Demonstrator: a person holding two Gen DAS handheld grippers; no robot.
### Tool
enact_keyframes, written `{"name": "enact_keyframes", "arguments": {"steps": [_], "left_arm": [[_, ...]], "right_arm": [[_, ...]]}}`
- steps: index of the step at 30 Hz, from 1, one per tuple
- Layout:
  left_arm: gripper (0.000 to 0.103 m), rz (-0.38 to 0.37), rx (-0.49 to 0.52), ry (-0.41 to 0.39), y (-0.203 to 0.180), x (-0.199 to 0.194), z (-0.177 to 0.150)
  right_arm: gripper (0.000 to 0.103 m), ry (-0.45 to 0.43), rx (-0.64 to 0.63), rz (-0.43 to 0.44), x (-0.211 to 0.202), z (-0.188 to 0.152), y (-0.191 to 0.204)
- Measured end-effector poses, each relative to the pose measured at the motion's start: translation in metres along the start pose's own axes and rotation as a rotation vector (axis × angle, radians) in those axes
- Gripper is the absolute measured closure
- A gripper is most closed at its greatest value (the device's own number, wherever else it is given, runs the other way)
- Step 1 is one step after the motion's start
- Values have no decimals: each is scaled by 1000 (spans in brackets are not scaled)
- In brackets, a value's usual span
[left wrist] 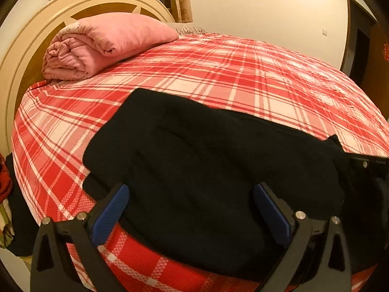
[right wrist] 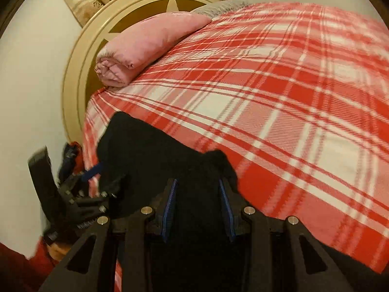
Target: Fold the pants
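Note:
Black pants (left wrist: pixel 206 170) lie folded over near the front edge of a bed with a red and white plaid sheet (left wrist: pixel 231 73). My left gripper (left wrist: pixel 192 192) is open, its blue pads wide apart on either side of the pants' near part. In the right wrist view the pants (right wrist: pixel 155 160) fill the lower middle. My right gripper (right wrist: pixel 198 206) has its jaws partly closed with black cloth between the blue pads. The left gripper also shows at the left of that view (right wrist: pixel 80 194); part of the right gripper shows at the right edge (left wrist: pixel 367 165).
A rolled pink quilt (left wrist: pixel 102 43) lies at the head of the bed against a round cream headboard (left wrist: pixel 29 36). Curtains hang behind. A doorway (left wrist: pixel 359 48) is at the far right. Dark and red items lie beside the bed at left (left wrist: pixel 7 182).

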State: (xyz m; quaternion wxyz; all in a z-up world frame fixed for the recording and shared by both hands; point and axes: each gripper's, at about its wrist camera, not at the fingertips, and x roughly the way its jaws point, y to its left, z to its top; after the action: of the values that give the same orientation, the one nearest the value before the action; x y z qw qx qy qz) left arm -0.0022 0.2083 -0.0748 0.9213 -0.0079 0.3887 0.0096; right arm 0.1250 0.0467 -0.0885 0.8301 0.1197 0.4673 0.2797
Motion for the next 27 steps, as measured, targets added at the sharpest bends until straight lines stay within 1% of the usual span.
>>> {"name": "enact_keyframes", "arguments": {"steps": [1,3,9,11,12,13,14,15,16,17,18,19,20,21,23,25,27], "left_arm": [[0,0,1,0,0,0,0],[0,-2,3,0,0,0,0],[0,-2,18,-2,0,1,0],[0,-1,29,-4,0,1,0],[0,1,35,-5,-1,1,0],[0,3,39,-7,-1,2,0],[0,5,43,-10,-2,2,0],[0,5,44,-13,-2,2,0],[0,5,42,-14,-1,2,0],[0,3,41,-16,-1,2,-1],[0,1,42,-19,-1,2,-1],[0,1,42,-19,-1,2,-1],[0,2,43,-17,-1,2,0],[0,1,41,-11,-1,2,1],[0,-5,32,2,0,1,2],[0,-14,24,13,-1,-1,4],[0,-41,20,4,-5,-9,6]], "right_arm": [[64,7,6,29,3,3,1],[63,15,-1,56,8,8,3],[63,12,17,62,18,29,-9],[67,21,29,73,21,35,-16],[67,27,34,83,22,37,-19],[69,38,48,110,24,39,-25],[75,46,68,134,23,40,-30],[78,53,90,147,22,42,-36],[78,44,104,130,16,43,-42],[75,4,105,44,5,45,-46],[75,-67,112,-77,-15,47,-55],[75,-108,147,-104,-32,47,-64],[75,-134,180,-108,-45,45,-70],[75,-178,212,-106,-68,37,-74],[74,-213,204,-150,-97,18,-69],[74,-230,203,-232,-126,-12,-63],[74,-257,233,-309,-157,-51,-62]]}}
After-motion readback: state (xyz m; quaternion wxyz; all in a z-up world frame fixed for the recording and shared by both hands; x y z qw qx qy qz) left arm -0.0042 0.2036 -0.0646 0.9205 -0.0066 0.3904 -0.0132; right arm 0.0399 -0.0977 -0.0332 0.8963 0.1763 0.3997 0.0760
